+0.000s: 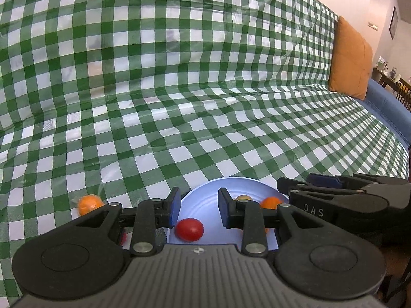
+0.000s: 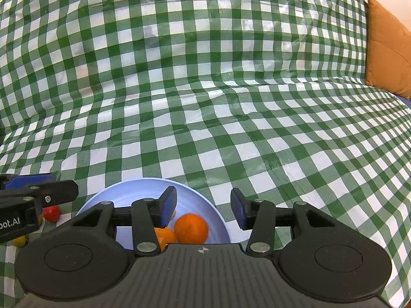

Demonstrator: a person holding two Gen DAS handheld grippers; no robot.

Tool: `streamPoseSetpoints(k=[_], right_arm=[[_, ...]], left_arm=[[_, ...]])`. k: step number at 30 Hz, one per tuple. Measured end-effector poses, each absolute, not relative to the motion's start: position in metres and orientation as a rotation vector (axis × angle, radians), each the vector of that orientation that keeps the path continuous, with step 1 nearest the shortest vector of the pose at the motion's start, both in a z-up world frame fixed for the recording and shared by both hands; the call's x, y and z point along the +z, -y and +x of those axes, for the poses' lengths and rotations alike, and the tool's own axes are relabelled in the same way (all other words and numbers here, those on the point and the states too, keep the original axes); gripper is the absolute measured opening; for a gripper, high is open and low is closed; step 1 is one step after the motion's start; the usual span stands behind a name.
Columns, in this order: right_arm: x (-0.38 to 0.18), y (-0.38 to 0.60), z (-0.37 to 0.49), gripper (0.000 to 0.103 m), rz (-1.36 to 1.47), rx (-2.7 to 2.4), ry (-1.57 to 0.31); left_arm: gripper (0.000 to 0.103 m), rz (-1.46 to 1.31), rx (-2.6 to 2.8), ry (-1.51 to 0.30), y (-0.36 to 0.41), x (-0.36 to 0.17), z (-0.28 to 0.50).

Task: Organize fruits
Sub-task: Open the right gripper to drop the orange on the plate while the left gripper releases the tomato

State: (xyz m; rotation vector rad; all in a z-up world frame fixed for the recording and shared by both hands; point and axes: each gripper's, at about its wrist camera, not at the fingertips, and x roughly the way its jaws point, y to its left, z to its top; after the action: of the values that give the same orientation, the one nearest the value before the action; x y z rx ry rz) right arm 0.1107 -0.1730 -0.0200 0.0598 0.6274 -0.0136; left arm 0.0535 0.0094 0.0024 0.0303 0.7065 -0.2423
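Both tools hovered over the pale blue plate (image 2: 221, 220) on the green checked cloth (image 1: 205, 102). The left tool (image 1: 197, 209) stood apart and empty above a red tomato (image 1: 189, 229) on the plate. The right tool (image 2: 204, 205), also apart, hung above an orange (image 2: 191, 228). A wrapped orange (image 1: 88, 204) lay off the plate, left of it. An orange cushion (image 1: 350, 59) stood far right.

Both wrist views sit low and close — facing the same blue plate (image 1: 205, 192) (image 2: 200, 195) and checked cloth (image 1: 179, 89) (image 2: 205, 89).

Soft even light, fisheye-bent edges
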Motion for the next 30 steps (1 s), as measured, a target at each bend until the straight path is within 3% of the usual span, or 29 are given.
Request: streamPoseSetpoints(k=[30], right_arm=[[-0.017, 0.153, 0.111, 0.049, 0.040, 0.035, -0.603]], left_arm=[[0.035, 0.031, -0.189, -0.702, -0.033, 0.007, 0.047]])
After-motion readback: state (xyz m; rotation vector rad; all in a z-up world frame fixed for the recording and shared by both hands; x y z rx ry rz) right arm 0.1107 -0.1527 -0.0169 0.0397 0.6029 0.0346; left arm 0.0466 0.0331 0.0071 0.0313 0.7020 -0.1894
